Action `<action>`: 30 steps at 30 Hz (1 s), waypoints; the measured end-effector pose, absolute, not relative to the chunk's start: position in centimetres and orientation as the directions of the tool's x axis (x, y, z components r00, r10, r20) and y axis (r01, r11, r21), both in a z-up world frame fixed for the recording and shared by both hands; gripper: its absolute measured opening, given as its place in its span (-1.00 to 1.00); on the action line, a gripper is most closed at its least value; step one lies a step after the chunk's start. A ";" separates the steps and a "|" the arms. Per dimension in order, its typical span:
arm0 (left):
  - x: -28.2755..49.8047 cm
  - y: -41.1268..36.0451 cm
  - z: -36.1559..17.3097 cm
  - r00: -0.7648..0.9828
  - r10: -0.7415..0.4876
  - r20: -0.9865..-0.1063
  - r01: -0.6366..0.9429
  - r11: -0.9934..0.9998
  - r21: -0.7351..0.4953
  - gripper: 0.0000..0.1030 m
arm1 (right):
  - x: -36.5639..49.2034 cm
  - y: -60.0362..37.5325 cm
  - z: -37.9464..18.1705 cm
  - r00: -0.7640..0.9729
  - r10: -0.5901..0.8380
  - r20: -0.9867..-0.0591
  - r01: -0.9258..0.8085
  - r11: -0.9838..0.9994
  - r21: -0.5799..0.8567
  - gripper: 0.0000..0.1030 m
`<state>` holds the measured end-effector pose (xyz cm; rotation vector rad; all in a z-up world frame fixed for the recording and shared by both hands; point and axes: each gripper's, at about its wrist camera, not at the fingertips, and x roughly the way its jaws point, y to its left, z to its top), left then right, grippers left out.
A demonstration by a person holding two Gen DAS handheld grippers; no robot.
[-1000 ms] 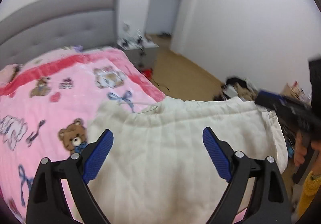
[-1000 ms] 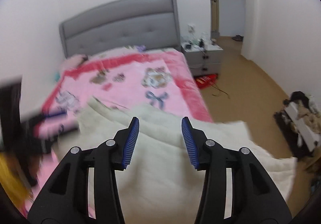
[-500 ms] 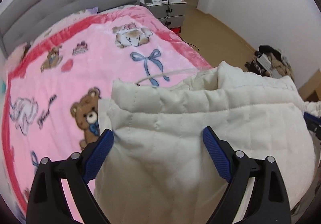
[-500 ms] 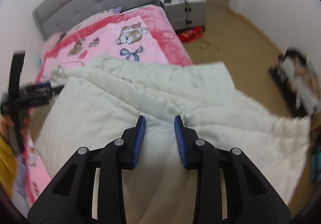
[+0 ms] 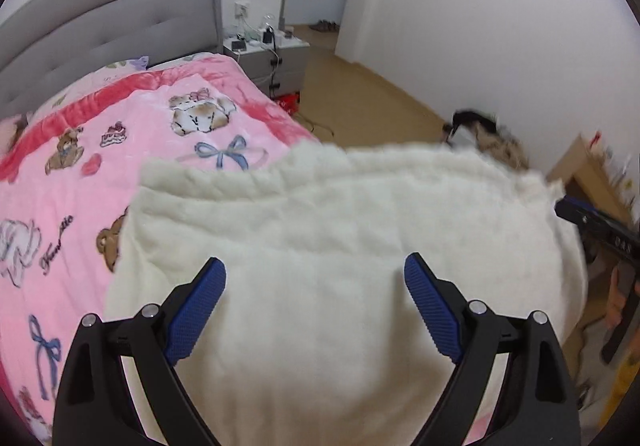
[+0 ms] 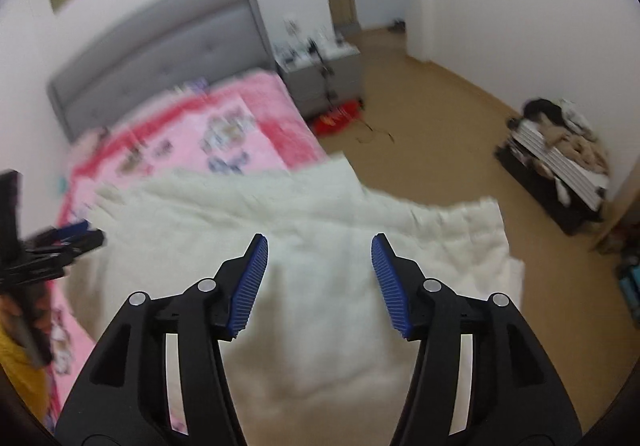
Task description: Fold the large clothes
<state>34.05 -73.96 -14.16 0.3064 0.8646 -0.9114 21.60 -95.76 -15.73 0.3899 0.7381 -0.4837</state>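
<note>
Covering most of the room, the bed point(image 5: 120, 150) has a pink blanket w/ bears and bows, and a grey headboard point(image 5: 120, 18) stands behind it against the wall. A grey nightstand point(image 5: 268, 58) is just beside the bed, and a pile of stuff point(image 6: 560, 150) lies on the floor near the far wall.

The task's thing, a big cream quilted garment point(image 5: 340, 246), lies across the foot end of the bed. One layer is already doubled over itself, and on the right side a part hangs over the bed edge toward the floor, probably bc the garment is wider than the free area. I judge the bed is used as work surface bc it is big and soft enough to spread such a large piece.

The left gripper point(image 5: 316, 282) hovers over the near part of the garment. Its blue fingers point(image 5: 200, 306) stand wide apart, nothing between the pads. The right gripper point(image 6: 320, 274) has just been opening its jaws; they are now apart at medium width above the cloth, and no fabric is pinched between them. So both seem free, maybe after letting the fold drop.

Next step, imo: take a new edge, likely the hanging part, and fold it in. The picture is blurred, so the seams are hard to tell.
</note>
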 end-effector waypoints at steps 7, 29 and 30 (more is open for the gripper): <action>33.6 -74.0 -16.2 0.261 -0.529 -0.807 0.770 0.618 -0.157 0.75 | 22.1 -97.3 -21.2 0.536 -0.163 -0.829 0.587 0.777 0.227 0.29; 20.8 -73.6 -7.4 0.347 -0.552 -0.758 0.842 0.540 -0.008 0.81 | 13.4 -89.7 -9.7 0.627 -0.429 -0.650 0.559 0.829 -0.008 0.73; 19.8 -73.5 -7.1 0.365 -0.551 -0.750 0.839 0.544 0.009 0.81 | 13.0 -89.4 -9.4 0.627 -0.436 -0.645 0.559 0.829 -0.018 0.73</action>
